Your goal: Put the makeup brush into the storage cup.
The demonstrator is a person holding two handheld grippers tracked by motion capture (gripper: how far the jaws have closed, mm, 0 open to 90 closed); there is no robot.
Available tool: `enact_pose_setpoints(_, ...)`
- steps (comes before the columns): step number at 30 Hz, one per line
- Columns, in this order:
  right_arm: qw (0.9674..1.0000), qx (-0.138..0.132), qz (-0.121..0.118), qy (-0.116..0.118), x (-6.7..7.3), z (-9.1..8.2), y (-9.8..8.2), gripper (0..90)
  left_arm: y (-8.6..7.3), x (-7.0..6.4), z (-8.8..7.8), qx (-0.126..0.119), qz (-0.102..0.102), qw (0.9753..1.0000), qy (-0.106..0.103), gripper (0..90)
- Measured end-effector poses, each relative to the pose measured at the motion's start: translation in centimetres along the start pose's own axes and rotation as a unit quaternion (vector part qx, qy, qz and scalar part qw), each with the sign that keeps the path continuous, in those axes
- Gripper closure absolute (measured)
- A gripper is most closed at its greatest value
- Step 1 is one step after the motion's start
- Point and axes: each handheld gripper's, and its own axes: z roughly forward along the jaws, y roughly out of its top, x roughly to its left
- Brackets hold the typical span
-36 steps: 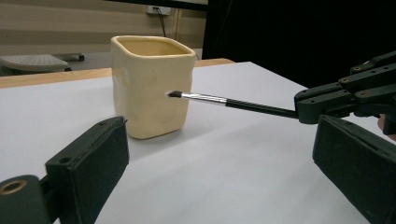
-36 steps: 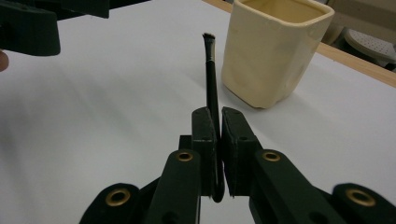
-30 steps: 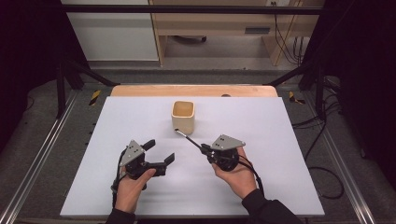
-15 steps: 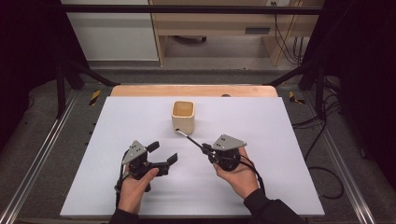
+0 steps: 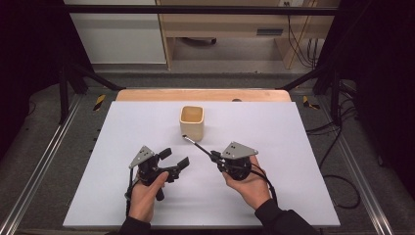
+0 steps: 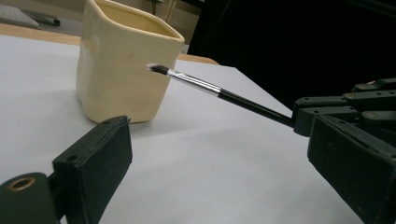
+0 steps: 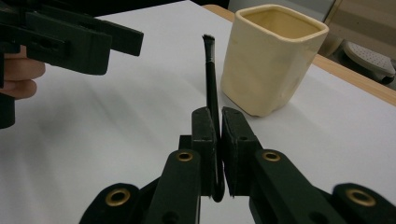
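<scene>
White tabletop [image 5: 122, 147] is carrying a cream square cup [image 5: 192, 122] near its far edge, toward the middle. Right gripper [image 7: 215, 122] is clamping a thin black brush [image 7: 210, 74] — bristles pointing at the cup, just short of its wall — while left gripper [image 5: 173, 159] is hanging open, empty. Tipping the brush upright before lowering it inside is looking wisest — keep the cup from being nudged.

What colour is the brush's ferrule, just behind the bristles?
Silver, between dark bristles and a black handle; the brush shows it best in the left gripper view.
</scene>
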Motion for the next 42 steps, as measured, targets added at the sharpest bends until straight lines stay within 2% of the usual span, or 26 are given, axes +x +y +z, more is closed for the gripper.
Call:
enact_pose_setpoints(5, 1.0, 0.002, -0.001, 0.002, 0.0, 0.1, 0.0, 84.1, 0.0, 0.0, 0.3, 0.001, -0.007, 1.0, -0.001, 6.3)
enact_pose_setpoints(13, 1.0, -0.006, -0.002, 0.003, 0.1, 0.0, 0.3, 84.1, 0.0, 0.1, 0.6, -0.005, -0.032, 0.9994, -0.012, 6.3)
enact_pose_setpoints(16, 1.0, -0.008, -0.004, 0.003, 0.3, 0.0, 0.5, 84.1, 0.0, 0.1, 0.6, -0.005, -0.033, 0.9993, -0.015, 6.4)
enact_pose_setpoints(22, 0.9999, -0.013, -0.007, 0.006, 0.6, 0.0, 0.8, 84.1, 0.1, 0.1, 0.6, -0.012, -0.058, 0.998, -0.025, 6.5)
enact_pose_setpoints(26, 0.9998, -0.016, -0.01, 0.005, 0.7, 0.0, 0.9, 84.1, 0.1, 0.2, 0.6, -0.017, -0.081, 0.996, -0.034, 6.6)
enact_pose_setpoints(30, 0.9998, -0.018, -0.01, 0.006, 0.8, 0.0, 1.0, 84.1, 0.1, 0.4, 0.7, -0.017, -0.083, 0.9959, -0.032, 6.8)
enact_pose_setpoints(33, 0.9998, -0.019, -0.009, 0.006, 0.8, 0.1, 1.0, 84.1, 0.0, 0.5, 0.9, -0.02, -0.096, 0.9946, -0.035, 6.8)
enact_pose_setpoints(40, 0.9997, -0.022, -0.009, 0.005, 0.8, -0.1, 1.1, 84.1, 0.1, 0.4, 0.9, -0.026, -0.107, 0.9933, -0.037, 7.1)
enact_pose_setpoints(42, 0.9997, -0.022, -0.01, 0.006, 0.8, -0.1, 1.2, 84.1, 0.1, 0.4, 0.9, -0.027, -0.117, 0.992, -0.042, 7.5)
